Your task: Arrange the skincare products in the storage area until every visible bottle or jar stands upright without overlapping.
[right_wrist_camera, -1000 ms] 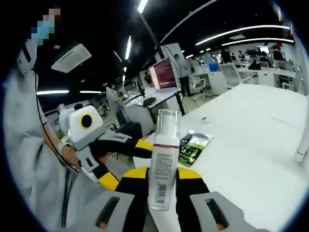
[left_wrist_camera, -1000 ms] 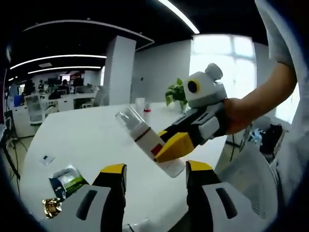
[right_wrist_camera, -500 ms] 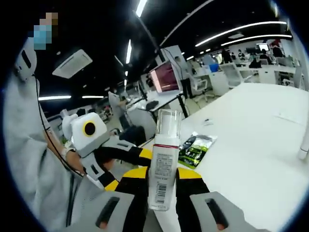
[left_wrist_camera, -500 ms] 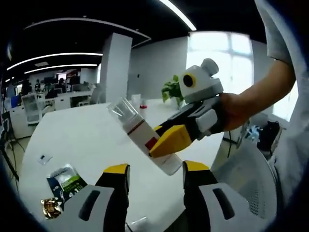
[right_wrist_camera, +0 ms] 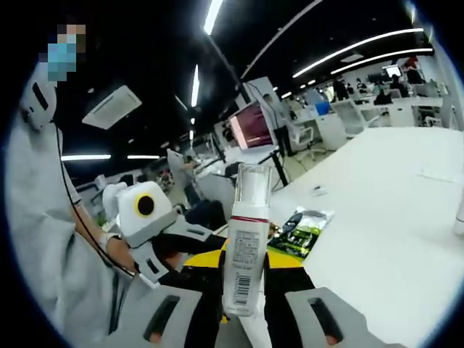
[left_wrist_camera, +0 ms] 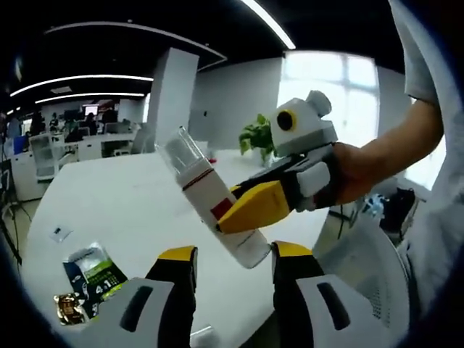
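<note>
A white pump bottle [right_wrist_camera: 244,250] with a clear cap, a red band and a barcode label stands upright between my right gripper's [right_wrist_camera: 243,262] yellow-tipped jaws, which are shut on its lower body. In the left gripper view the same bottle [left_wrist_camera: 206,196] hangs tilted over the table edge, cap toward the upper left, with the right gripper [left_wrist_camera: 243,212] reaching in from the right on a person's hand. My left gripper [left_wrist_camera: 232,252] sits just under the bottle's base, open, with nothing between its jaws. It also shows as the left gripper [right_wrist_camera: 190,235] low beside the bottle.
The white table [left_wrist_camera: 123,206] carries a green sachet [left_wrist_camera: 90,267], a gold-wrapped item [left_wrist_camera: 69,308] and a small card [left_wrist_camera: 58,233]. The green sachet [right_wrist_camera: 301,232] lies near the table [right_wrist_camera: 384,217] edge. A potted plant [left_wrist_camera: 257,138] stands at the far side. Office desks lie beyond.
The right gripper has carried the bottle slightly left and nearer the left gripper. The left gripper has drawn closer to the bottle. Both grips are unchanged.
</note>
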`<state>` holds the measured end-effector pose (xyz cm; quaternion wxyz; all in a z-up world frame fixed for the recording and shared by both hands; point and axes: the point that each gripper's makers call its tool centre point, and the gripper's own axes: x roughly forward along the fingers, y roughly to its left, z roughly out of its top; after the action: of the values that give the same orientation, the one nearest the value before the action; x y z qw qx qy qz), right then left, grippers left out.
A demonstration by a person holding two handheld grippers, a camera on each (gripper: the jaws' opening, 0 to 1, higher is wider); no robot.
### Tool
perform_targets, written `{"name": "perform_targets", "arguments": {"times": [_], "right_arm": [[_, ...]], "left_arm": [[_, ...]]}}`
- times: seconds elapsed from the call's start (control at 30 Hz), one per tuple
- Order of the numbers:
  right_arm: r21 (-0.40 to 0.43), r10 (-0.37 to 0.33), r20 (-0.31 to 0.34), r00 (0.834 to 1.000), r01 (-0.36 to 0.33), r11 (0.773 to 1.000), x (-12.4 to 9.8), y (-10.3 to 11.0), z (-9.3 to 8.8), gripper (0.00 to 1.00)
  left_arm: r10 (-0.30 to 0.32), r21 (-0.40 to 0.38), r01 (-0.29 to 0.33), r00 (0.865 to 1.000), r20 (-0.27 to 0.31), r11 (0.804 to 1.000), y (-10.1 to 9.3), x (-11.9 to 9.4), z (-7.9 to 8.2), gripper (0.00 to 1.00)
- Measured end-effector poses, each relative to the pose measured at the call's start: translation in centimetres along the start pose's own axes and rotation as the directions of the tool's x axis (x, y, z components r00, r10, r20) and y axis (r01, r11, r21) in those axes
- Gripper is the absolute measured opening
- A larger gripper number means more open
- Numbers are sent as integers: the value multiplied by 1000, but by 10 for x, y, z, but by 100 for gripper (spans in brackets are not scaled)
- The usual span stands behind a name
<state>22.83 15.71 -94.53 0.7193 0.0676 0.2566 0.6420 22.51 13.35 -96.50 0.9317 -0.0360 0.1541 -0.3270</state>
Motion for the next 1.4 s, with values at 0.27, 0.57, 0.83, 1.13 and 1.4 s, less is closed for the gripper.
{"name": "perform_targets", "arguments": {"times": [0.27, 0.57, 0.83, 1.13, 1.4], "right_arm": [[8, 10, 17, 1000, -10, 1000, 2, 5, 0, 14], [14, -28, 67, 997, 27, 1000, 2, 0, 4, 13], [39, -111, 117, 987, 107, 993, 4, -5, 4, 13], [-35, -172, 104, 980, 176, 984, 16, 4, -6, 12], [-6, -152, 89, 984, 153, 988, 18, 9, -9, 13]], "left_arm": [[-64, -26, 64, 998, -8, 998, -12, -1, -1, 24], [-19, -9, 18, 999, -31, 1000, -1, -3, -4, 20], [67, 35, -65, 996, -65, 997, 15, -7, -9, 20], [78, 45, -76, 996, -40, 996, 15, -7, -5, 20], [82, 42, -79, 994, -78, 996, 16, -11, -11, 18]]}}
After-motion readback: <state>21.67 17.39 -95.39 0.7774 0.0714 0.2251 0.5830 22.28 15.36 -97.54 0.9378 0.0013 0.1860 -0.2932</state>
